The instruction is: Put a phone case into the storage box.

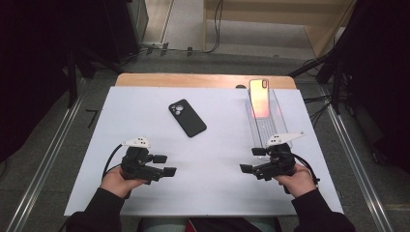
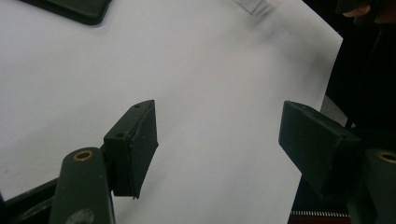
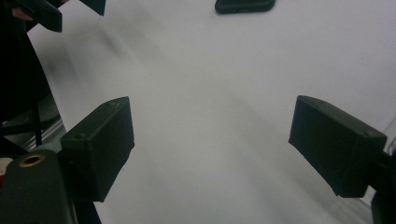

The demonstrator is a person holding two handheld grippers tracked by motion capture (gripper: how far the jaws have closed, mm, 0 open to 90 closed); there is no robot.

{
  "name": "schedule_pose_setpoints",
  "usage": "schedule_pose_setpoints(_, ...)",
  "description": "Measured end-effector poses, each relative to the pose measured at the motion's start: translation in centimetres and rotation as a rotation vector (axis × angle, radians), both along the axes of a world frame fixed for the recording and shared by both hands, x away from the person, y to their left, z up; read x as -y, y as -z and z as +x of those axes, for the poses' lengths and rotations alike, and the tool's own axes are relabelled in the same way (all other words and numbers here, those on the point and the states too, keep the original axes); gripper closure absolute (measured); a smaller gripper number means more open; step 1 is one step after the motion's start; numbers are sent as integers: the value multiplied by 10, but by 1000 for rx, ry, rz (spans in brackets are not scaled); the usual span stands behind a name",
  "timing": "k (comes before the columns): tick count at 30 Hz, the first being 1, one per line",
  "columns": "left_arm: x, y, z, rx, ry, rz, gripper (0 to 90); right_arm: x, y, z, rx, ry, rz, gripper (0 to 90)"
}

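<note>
A black phone case [image 1: 187, 118] lies camera side up on the white sheet [image 1: 212, 159], left of centre; its edge shows in the left gripper view [image 2: 70, 8] and the right gripper view [image 3: 244, 5]. A phone with a pink-orange back [image 1: 259, 98] rests on a clear stand [image 1: 266, 121] at the back right. My left gripper [image 1: 164, 165] hovers low at the front left, jaws open toward the right, nothing between them [image 2: 217, 140]. My right gripper [image 1: 253, 160] sits at the front right by the stand's near end, jaws open toward the left and empty [image 3: 212, 149].
The white sheet covers a wooden table [image 1: 203, 79]. Metal rails [image 1: 358, 159] run along both sides on the floor, with cables [image 1: 212, 29] and dark stands behind. The person's dark sleeves [image 1: 96, 212] come in at the bottom.
</note>
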State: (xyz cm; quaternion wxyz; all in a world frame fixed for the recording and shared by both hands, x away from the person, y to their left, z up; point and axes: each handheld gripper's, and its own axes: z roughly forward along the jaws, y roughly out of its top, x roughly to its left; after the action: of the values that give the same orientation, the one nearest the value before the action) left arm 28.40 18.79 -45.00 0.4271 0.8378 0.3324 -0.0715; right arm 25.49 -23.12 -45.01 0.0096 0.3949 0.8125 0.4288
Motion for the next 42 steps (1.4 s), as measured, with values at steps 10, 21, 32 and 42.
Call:
schedule_pose_setpoints(10,-4,2,-6,5,6,-9,282,7,18,-13,-39,-28,4,123)
schedule_pose_setpoints(21,-5,3,-7,3,7,-3,283,9,24,-11,-49,-32,-1,123)
schedule_pose_setpoints(32,-7,3,-5,4,-10,-7,283,2,12,-6,-49,-11,-18,123)
schedule_pose_setpoints(42,-9,4,-6,6,-23,-9,283,-16,-1,9,-20,32,-1,123)
